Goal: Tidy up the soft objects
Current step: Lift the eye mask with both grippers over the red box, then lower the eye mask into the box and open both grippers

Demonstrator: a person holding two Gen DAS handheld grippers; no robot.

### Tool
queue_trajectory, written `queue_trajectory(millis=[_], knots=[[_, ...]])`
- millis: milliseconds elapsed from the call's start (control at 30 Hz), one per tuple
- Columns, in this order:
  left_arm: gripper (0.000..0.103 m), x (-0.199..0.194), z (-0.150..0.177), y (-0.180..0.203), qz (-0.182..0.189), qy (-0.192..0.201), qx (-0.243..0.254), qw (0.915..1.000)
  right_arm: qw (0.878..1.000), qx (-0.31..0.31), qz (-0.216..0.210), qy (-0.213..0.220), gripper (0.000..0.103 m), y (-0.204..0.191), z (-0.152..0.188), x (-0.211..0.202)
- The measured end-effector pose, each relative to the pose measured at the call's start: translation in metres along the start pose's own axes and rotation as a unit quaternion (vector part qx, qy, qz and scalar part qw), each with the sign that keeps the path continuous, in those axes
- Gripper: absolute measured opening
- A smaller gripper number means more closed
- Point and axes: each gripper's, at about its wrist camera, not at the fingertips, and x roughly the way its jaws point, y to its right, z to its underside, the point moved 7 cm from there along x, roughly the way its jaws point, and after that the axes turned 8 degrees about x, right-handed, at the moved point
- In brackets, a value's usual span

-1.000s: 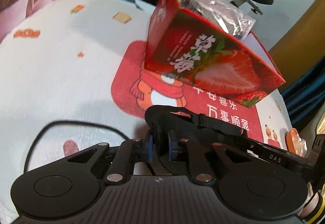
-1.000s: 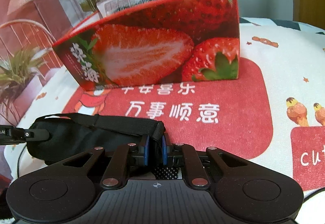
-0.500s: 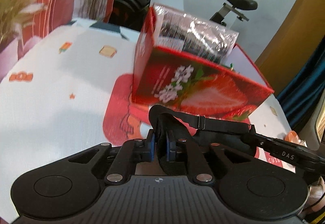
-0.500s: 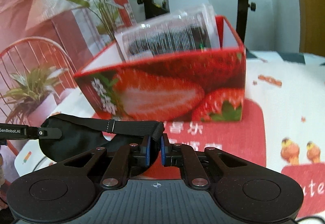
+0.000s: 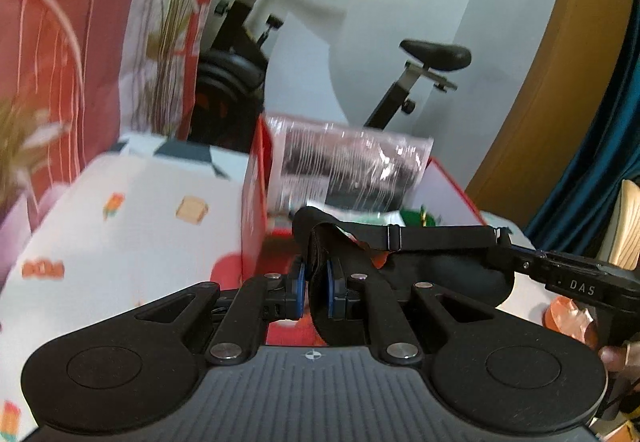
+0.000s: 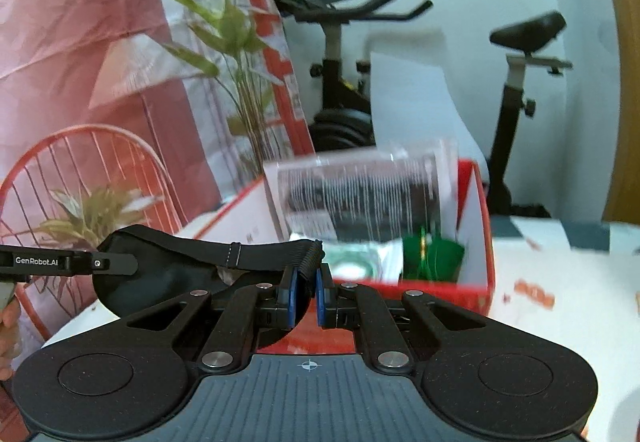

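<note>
A black sleep mask (image 5: pixel 440 274) with an elastic strap hangs stretched between both grippers, in the air just in front of the open red strawberry box (image 5: pixel 256 209). My left gripper (image 5: pixel 314 278) is shut on one folded end of the mask. My right gripper (image 6: pixel 306 290) is shut on the other end, where the strap joins. In the right wrist view the mask (image 6: pixel 160 266) runs left to the left gripper's tip (image 6: pixel 100 263). The box (image 6: pixel 472 294) holds a clear plastic packet (image 6: pixel 368 189) standing upright and a green item (image 6: pixel 432 254).
The box stands on a white printed tablecloth (image 5: pixel 120 242) with a red mat. An exercise bike (image 6: pixel 520 81) and a red plant-print backdrop (image 6: pixel 100 61) are behind it. An orange object (image 5: pixel 568 318) lies at the right edge. A hand (image 6: pixel 8 322) shows at the left.
Both grippers have risen with the mask held between them, from the tabletop to about the box's rim height. The box's inside has come into view.
</note>
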Motion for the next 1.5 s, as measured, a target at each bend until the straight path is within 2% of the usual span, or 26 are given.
queue_trajectory(millis=[267,400,500,733,900,1200,1500], knots=[[0.011,0.013,-0.042,0.006,-0.008,0.034,0.040,0.9986,0.998,-0.051,0.007,0.026,0.009,-0.003,-0.051,0.015],[0.011,0.040,-0.058,0.009,-0.013,0.027,0.056,0.9980,0.997,-0.065,0.027,0.025,0.009,0.006,-0.069,0.041],[0.011,0.068,-0.065,0.010,-0.017,0.007,0.063,0.9978,0.996,-0.075,0.045,0.017,0.009,0.014,-0.074,0.065],[0.011,0.124,-0.050,0.014,-0.025,-0.061,0.090,0.9938,0.993,-0.082,0.083,-0.027,0.009,0.039,-0.059,0.111],[0.011,0.145,-0.034,0.012,-0.021,-0.093,0.089,0.9915,0.991,-0.068,0.096,-0.059,0.009,0.054,-0.041,0.127],[0.011,0.159,-0.020,0.015,-0.008,-0.131,0.101,0.9862,0.989,-0.052,0.104,-0.094,0.009,0.065,-0.029,0.136],[0.012,0.166,-0.018,0.014,-0.011,-0.142,0.104,0.9843,0.986,-0.055,0.115,-0.109,0.010,0.066,-0.024,0.139]])
